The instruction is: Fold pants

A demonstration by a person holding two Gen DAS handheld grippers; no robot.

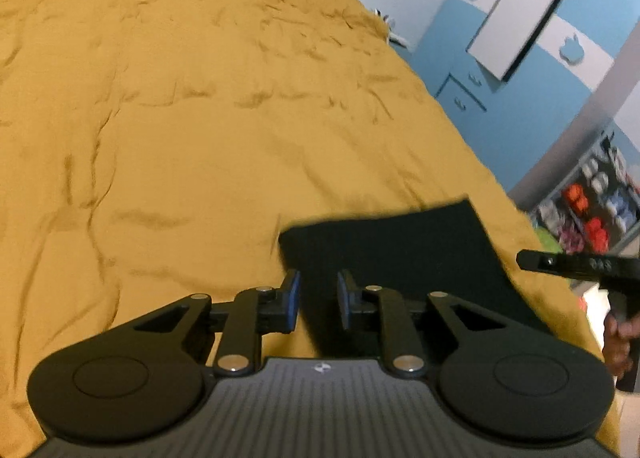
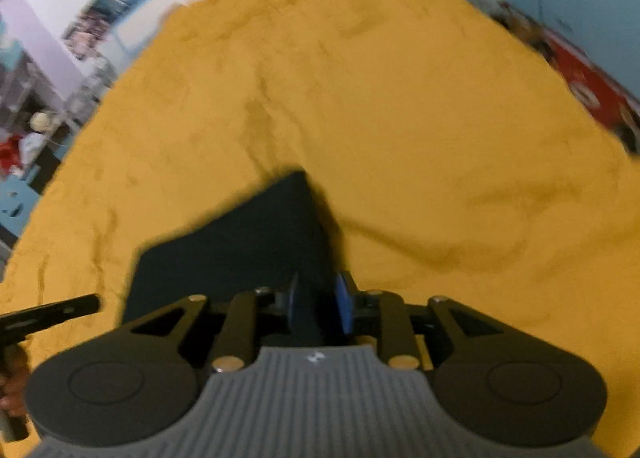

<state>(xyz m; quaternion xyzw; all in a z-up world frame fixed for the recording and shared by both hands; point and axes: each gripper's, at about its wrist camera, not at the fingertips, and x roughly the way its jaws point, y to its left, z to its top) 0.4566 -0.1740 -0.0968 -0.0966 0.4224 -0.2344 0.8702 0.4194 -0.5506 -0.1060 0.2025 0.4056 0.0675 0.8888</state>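
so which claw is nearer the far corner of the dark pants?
Right. The right claw sits over the pants, with that corner just ahead. The left claw straddles their near left edge, farther from it.

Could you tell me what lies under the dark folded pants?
The dark folded pants lie flat on a mustard-yellow bedspread, which shows all round them. Whatever is directly beneath the pants is covered and cannot be seen.
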